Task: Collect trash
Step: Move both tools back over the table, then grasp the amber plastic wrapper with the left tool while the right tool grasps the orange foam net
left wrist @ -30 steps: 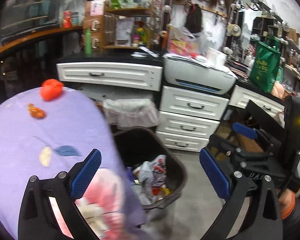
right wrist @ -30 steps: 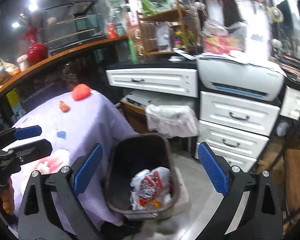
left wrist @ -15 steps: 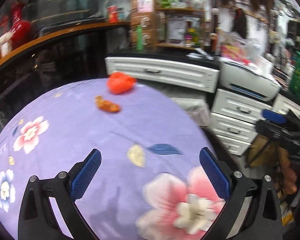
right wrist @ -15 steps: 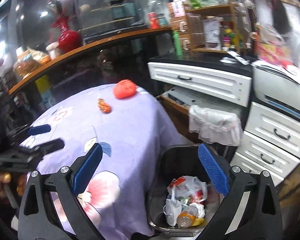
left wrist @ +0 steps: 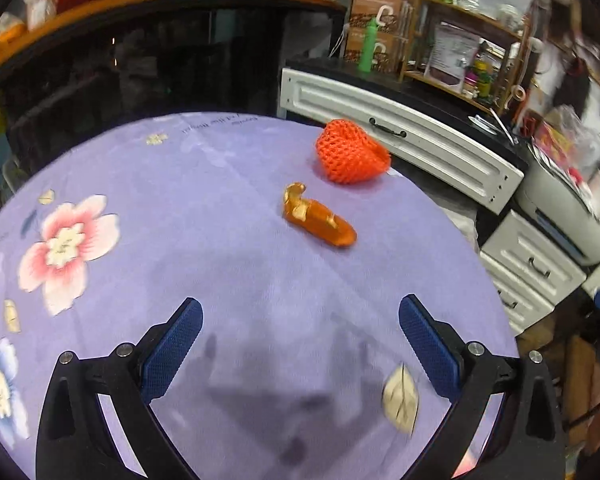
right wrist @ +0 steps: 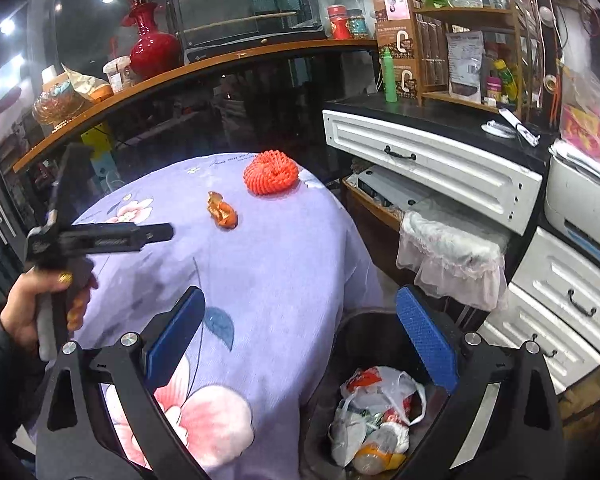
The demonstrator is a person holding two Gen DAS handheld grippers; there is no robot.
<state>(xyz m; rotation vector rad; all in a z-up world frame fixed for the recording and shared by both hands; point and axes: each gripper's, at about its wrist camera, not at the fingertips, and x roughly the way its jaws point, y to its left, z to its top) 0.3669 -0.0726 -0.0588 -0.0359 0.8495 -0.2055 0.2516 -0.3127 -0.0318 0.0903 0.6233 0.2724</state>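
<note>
An orange crumpled wrapper [left wrist: 318, 220] [right wrist: 222, 213] lies on the purple flowered tablecloth [left wrist: 180, 240] [right wrist: 268, 264]. Behind it sits a red foam fruit net [left wrist: 350, 158] [right wrist: 271, 172] near the table's far edge. My left gripper [left wrist: 300, 348] hovers open over the cloth, short of the wrapper, nothing between its fingers. In the right wrist view the left gripper [right wrist: 140, 236] is seen from the side, held by a hand [right wrist: 32, 304]. My right gripper [right wrist: 300, 340] is open and empty, over the table's right edge and a black trash bin [right wrist: 364, 324] holding bagged rubbish.
White drawers [right wrist: 432, 168] [left wrist: 400, 152] and a printer [left wrist: 564, 208] line the right side. A lace-covered bin [right wrist: 452, 256] stands behind the black one. A curved wooden counter [right wrist: 180, 76] with a red vase [right wrist: 152, 46] runs behind the table.
Both views have swung left, from the bin toward the table. My left gripper has moved in over the cloth, closer to the wrapper and net. Both grippers stay open.
</note>
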